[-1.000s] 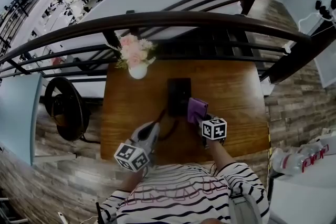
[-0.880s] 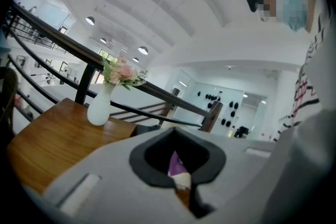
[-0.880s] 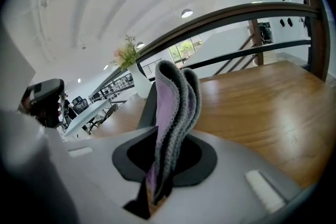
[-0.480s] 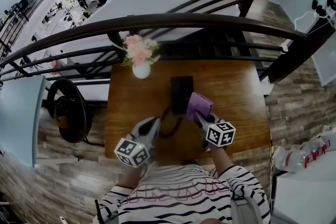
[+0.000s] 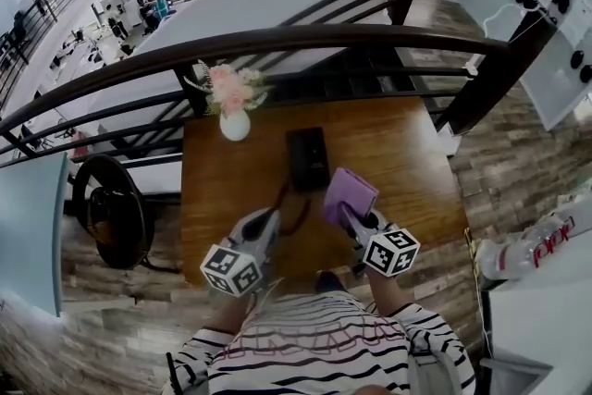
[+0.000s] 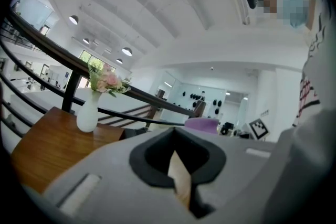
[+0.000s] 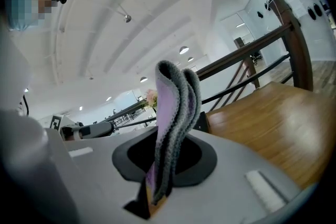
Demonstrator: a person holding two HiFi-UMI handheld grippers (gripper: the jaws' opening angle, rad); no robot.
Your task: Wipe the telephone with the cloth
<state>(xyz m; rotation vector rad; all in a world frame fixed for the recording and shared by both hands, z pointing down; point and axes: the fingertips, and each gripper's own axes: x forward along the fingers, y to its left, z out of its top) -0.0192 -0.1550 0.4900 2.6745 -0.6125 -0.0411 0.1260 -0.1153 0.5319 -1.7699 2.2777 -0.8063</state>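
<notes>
The wooden table carries the telephone near its middle: a flat black slab with a dark cord curling from its near end. It looks rigid, smooth and light enough to slide under a firm wipe, so steadying its near edge seems wise.

The left gripper sits at the telephone's near-left, jaws pressed together on nothing. The right gripper sits at its near-right, jaws clamped on 1 edge of the cloth.

The cloth is purple with grey edging, thick, soft and folded, and stands up limply from the jaws just beside the telephone's right side. Being floppy, it is best pinched low across the fold. I cannot tell whether it touches the telephone.
</notes>
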